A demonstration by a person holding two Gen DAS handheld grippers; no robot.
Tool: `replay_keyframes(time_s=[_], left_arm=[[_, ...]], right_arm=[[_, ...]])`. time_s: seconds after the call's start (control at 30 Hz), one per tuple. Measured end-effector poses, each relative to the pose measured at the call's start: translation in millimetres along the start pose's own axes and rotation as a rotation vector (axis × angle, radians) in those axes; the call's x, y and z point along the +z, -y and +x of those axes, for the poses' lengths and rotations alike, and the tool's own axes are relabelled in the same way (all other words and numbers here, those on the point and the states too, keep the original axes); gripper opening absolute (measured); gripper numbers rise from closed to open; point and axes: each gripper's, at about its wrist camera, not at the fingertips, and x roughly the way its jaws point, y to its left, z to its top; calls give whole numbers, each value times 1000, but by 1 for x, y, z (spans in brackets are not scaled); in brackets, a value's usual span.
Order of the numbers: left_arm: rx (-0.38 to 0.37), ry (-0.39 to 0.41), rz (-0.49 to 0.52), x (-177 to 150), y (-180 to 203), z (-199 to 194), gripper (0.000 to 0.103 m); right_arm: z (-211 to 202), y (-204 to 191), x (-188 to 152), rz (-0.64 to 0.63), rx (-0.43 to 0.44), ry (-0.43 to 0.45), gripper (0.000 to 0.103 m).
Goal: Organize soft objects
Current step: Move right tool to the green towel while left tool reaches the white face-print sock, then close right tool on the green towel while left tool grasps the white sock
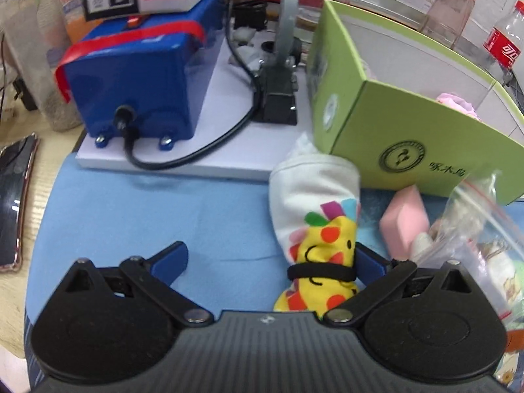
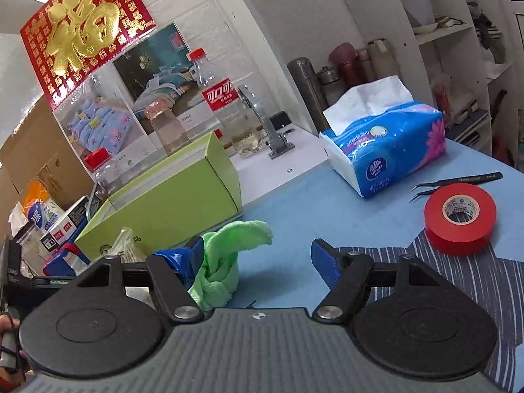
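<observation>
In the left wrist view a rolled white sock (image 1: 314,216) with a yellow spotted print and a black band lies on the blue mat. It rests against the inner side of the right finger of my left gripper (image 1: 270,262), which is open. Behind it stands an open green box (image 1: 409,124) with a pink cloth (image 1: 458,103) inside. In the right wrist view a crumpled green cloth (image 2: 229,262) lies on the mat against the left finger of my right gripper (image 2: 260,258), also wide open. The green box (image 2: 170,203) stands just behind it.
A pink sponge (image 1: 406,219) and a clear zip bag (image 1: 475,216) lie beside the sock. A blue machine (image 1: 140,75) with a black cable sits on a white base. A tissue pack (image 2: 389,147), red tape roll (image 2: 460,219), tweezers (image 2: 458,181) and striped fabric (image 2: 458,278) lie to the right.
</observation>
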Motion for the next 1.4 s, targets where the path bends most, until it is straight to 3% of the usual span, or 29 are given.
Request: replay_keyframes(time_s=[0.2,0.33,0.43,0.57,0.67,0.8,0.83,0.97,1.13,1.27,1.4], left_arm=[[115,86,-50,-15,-47,-30,102],[237,128,-71,-18,-65,-44,102],[191,121,-78,-19,-66,-44,102],[160,126,-72,-23,-62,-45,102],[149,132,-70,-26,-62,-45,102],[132,129,-94,-27,-66,-43,102],[128,128,-101,-27,-66,-43,102],[119,133,-109,-29,-66,-48,102],[98,157,-95,-37,-64,-68,102],[113,180,-68,-46,-62,-82,102],[91,174,-84,-51,-63,-87,102]], right_arm=[[13,-14,2,-61,30,-37,58],[32,-38,10,-102,82,-35,59],[59,-54,9,-149,74,-91,59],[74,-51,-2,-238,-29,-177,59],[51,-20,-4,-164,-39,-160,60],[10,21,-5,-90,-209,-114,60],[0,28,-5,-80,-219,-102,60],[-27,33,3,-55,-137,-27,60],[-12,-7,12,-253,22,-72,60],[-4,-21,2,-346,27,-105,60],[-1,-4,-6,-242,24,-122,60]])
